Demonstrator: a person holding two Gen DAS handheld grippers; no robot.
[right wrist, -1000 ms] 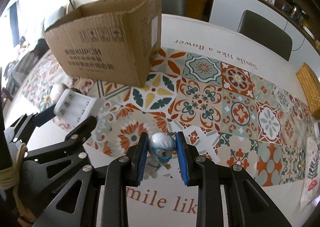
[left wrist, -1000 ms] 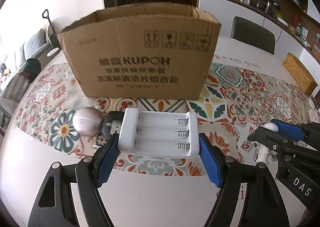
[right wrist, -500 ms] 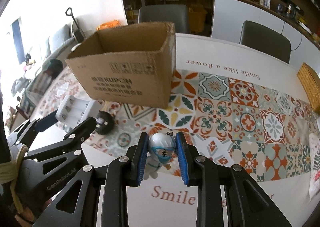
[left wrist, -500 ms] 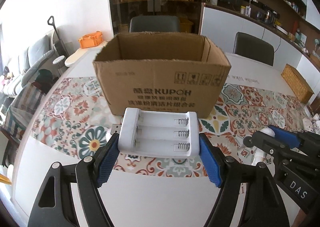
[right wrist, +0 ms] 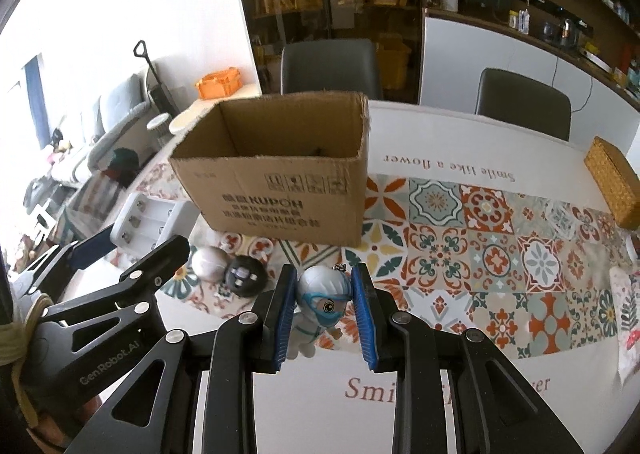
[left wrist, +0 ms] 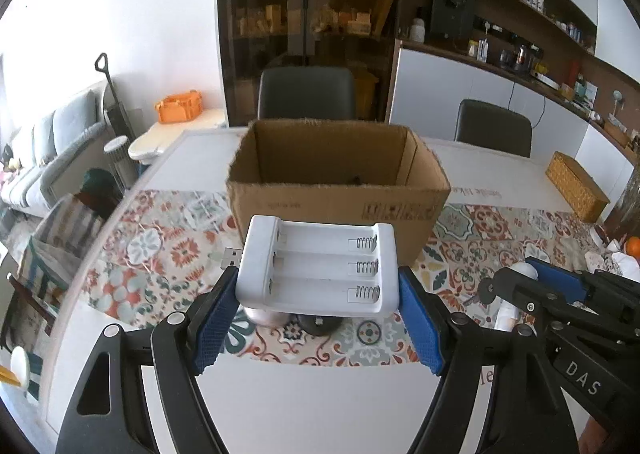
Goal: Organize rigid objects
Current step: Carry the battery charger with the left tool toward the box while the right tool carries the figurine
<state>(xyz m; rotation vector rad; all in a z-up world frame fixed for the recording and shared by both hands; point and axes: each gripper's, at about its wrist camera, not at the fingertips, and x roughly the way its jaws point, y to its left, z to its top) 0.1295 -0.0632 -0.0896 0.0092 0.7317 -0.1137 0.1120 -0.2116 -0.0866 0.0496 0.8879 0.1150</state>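
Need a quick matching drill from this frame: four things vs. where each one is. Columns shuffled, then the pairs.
Things:
1. battery holder
2. figurine
3. silver ball
4. wicker basket

Places:
A. on the table in front of the box
B. in the right hand-held gripper
C. far right side of the table
D. in the left hand-held gripper

Pairs: 1-D, 2-B, 3-A, 4-C

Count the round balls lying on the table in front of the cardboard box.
2. The silver ball and the black ball lie touching, side by side on the patterned runner in front of the cardboard box, the silver one on the left. The box's floor is mostly hidden, so more may lie inside.
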